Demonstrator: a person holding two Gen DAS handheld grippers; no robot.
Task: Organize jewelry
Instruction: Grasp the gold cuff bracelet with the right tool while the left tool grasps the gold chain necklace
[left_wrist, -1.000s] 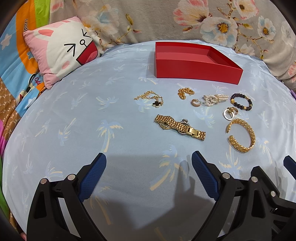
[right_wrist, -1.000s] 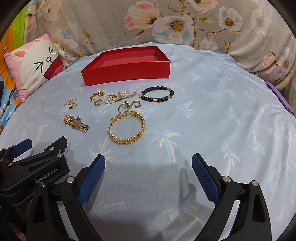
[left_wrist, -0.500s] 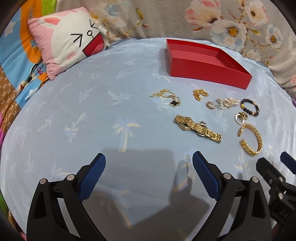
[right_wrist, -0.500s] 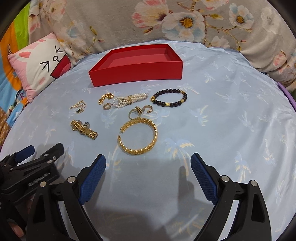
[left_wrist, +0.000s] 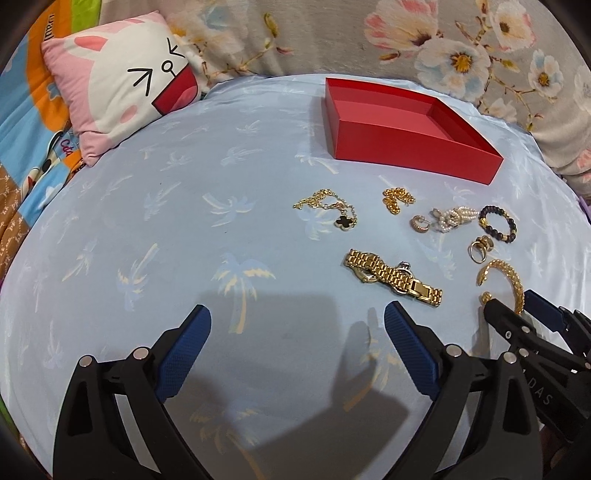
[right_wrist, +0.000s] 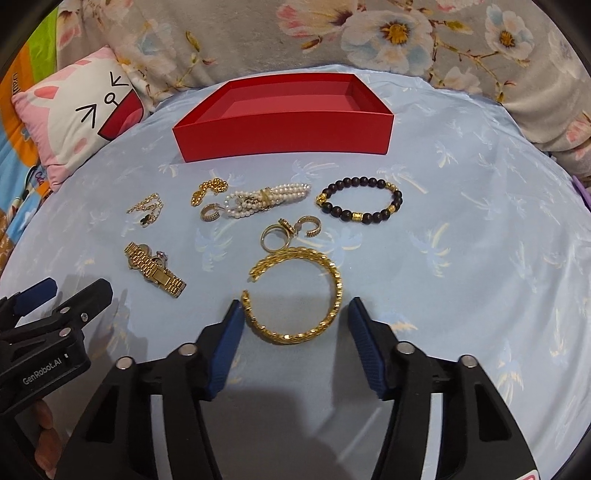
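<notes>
An empty red box (right_wrist: 284, 118) stands at the back of the blue cloth; it also shows in the left wrist view (left_wrist: 410, 129). Jewelry lies in front of it: a gold cuff bangle (right_wrist: 299, 295), a gold watch (left_wrist: 393, 277), a black bead bracelet (right_wrist: 360, 199), a pearl bracelet (right_wrist: 266, 199), gold rings (right_wrist: 288, 230) and a clover chain (left_wrist: 332, 210). My right gripper (right_wrist: 295, 317) is open, its pads either side of the bangle's near half, not touching it. My left gripper (left_wrist: 297, 328) is open and empty, short of the watch.
A pink cartoon pillow (left_wrist: 122, 92) lies at the back left. A floral cushion (right_wrist: 369, 33) runs along the back. The blue palm-print cloth (left_wrist: 147, 240) covers the round surface. The right gripper also shows at the left wrist view's lower right (left_wrist: 517, 317).
My right gripper has moved forward to the gold bangle and its jaws have narrowed around it. My left gripper has drawn back and turned a little left.
</notes>
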